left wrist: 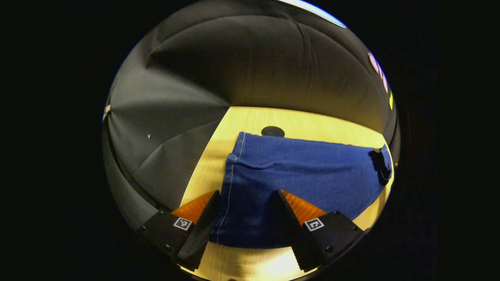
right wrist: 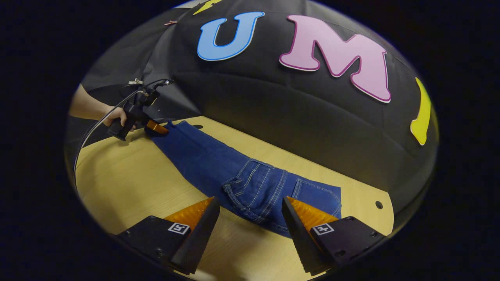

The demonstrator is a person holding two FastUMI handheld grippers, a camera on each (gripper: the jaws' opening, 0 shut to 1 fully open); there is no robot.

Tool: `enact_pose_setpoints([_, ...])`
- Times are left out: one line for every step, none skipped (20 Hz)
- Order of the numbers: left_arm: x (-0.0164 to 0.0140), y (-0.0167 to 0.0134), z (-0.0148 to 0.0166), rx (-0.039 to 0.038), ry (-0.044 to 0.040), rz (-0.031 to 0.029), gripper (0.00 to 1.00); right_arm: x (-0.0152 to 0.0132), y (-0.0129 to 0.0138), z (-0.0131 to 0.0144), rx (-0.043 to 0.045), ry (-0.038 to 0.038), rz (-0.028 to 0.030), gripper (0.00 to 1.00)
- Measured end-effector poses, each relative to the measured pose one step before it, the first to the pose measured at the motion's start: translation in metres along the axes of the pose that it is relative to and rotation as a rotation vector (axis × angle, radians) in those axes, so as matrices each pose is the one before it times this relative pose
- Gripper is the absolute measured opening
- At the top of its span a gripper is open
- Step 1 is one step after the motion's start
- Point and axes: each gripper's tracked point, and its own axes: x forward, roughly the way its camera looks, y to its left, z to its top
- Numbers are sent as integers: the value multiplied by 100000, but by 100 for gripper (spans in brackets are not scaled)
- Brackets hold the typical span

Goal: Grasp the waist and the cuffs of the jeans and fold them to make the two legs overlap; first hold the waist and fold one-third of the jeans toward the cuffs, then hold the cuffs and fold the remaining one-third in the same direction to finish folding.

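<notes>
We see jeans (right wrist: 218, 164) flat on wood table (right wrist: 129, 183), legs overlapped; L gripper (left wrist: 246, 218) spread wide over cuff end, cloth betw. fingers, not pinched; R gripper (right wrist: 250, 230) wide open near waist (right wrist: 273, 195), not touching.

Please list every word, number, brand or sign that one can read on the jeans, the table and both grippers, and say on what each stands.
No readable text.
Left gripper: square black-and-white markers on its body, coded patterns, not letters.
Right gripper: the same kind of square markers, not letters.
Blue denim jeans: seams and pockets, no label legible.
Light wooden table: no writing.
</notes>
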Motion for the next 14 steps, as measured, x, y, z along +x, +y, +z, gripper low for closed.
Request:
enact_pose_setpoints([33, -61, -200, 616, 1092, -237, 86, 20, -41, -189, 1153, 742, -199, 97])
enact_pose_setpoints([89, -227, 31, -80, -319, -472, 86, 35, -29, -420, 1381, 1094, 26, 97])
enact_pose_setpoints([-82, -22, -64, -148, 523, -152, 85, -57, -38, -428, 1506, 1278, 92, 97])
enact_pose_setpoints([77, -15, -128, -551, -275, -518, 83, 65, -28, -504, 1431, 1203, -159, 97])
enact_pose_setpoints([-110, -366, 41, -145, -3, -1880, 80, -90, -93, -312, 1314, 748, -283, 97])
enact_pose_setpoints([-55, -811, -2, 651, -842, -2117, 82, -85, -125, -250, 1072, 376, -226, 97])
enact_pose_setpoints([294, -1178, 88, 983, -1340, -2103, 71, -66, -210, -155, 571, 231, -384, 97])
enact_pose_setpoints([89, -652, -171, 1899, -1724, 52, 60, -46, -330, -139, -44, 271, -895, 97])
enact_pose_setpoints([97, -231, -123, 1894, -1844, 1071, 49, 13, -422, -16, -508, 204, -1003, 97])
enact_pose_setpoints([52, 114, 140, 337, -1508, 1281, 37, -72, -511, -28, -546, 59, -1061, 97])
enact_pose_setpoints([183, 83, -6, -2451, -802, 1041, 26, -54, -369, 138, 2, -201, -610, 98])
enact_pose_setpoints([-363, -361, -10, -3461, -1292, -246, 15, -64, -318, 214, 602, -281, -227, 98])
enact_pose_setpoints([-223, -274, 156, -4207, -1369, -682, 14, -40, -332, 268, 705, -520, -307, 97])
enact_pose_setpoints([-331, -193, 176, -4371, -908, -688, 5, -126, -511, 196, 469, -531, -745, 97])
